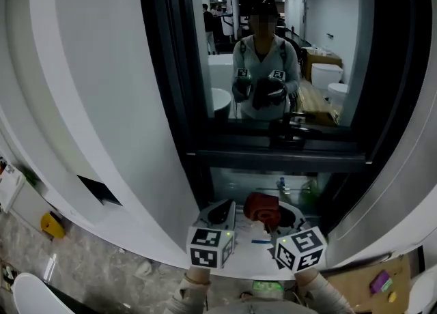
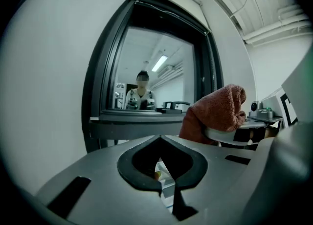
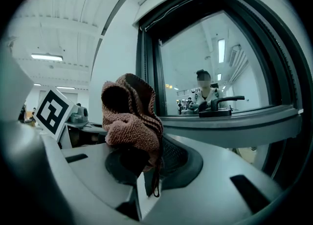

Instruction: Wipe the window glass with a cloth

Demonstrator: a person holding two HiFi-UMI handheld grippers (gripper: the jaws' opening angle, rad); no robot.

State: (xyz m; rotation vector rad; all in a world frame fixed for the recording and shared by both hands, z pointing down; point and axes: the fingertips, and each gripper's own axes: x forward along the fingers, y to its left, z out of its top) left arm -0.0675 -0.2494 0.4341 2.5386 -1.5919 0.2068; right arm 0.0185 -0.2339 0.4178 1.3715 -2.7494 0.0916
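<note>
The left gripper [image 2: 159,141] is held forward, jaws closed together and empty. Just right of it, the right gripper [image 3: 146,153] is held with jaws clamped on a rust-brown terry cloth [image 3: 131,114].

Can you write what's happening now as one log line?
right gripper: shut on cloth | left gripper: shut, empty | window glass: cloth held below it, not touching
</note>
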